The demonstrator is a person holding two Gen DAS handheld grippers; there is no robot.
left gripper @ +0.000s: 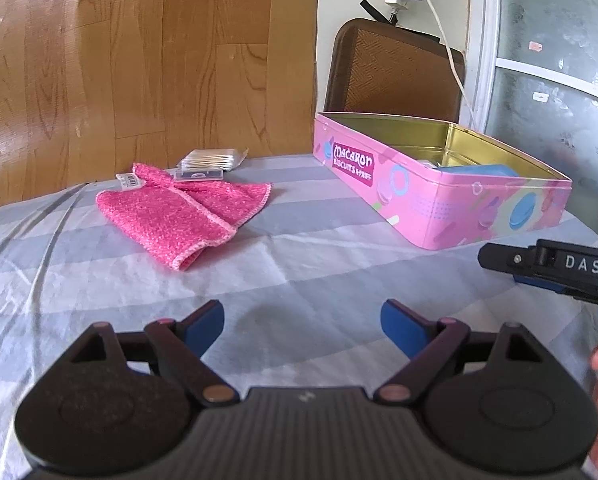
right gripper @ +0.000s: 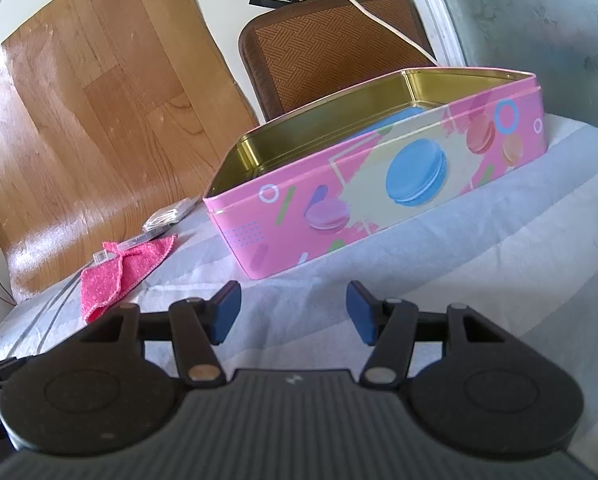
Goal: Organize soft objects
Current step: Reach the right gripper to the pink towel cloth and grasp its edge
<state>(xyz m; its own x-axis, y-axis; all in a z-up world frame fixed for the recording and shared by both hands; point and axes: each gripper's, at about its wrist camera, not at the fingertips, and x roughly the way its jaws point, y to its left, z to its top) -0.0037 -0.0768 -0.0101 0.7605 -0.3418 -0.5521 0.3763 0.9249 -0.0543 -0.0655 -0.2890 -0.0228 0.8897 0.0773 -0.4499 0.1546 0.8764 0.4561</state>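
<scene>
A bench (left gripper: 299, 248) under a grey-and-white checked sheet carries, in descending size: an open pink biscuit tin (left gripper: 459, 204) at the right, with a blue item (left gripper: 479, 170) lying inside; a folded pink cloth (left gripper: 179, 216) at the left, well apart from the tin; and a clear pack of cotton swabs (left gripper: 213, 160) touching the cloth's far edge. The left claw (left gripper: 303, 322) hangs above bare sheet with jaws wide apart and nothing between them; the cloth lies ahead and to its left, not yet reached. The right claw (right gripper: 293, 312), also open and empty, faces the tin's near wall. Likely risks: a grasp on the cloth's top layer alone would let the fold fall open in transit; a pinch taken too deep could gather the sheet as well; and dragging the cloth could pull the swab pack along, since the two touch.
</scene>
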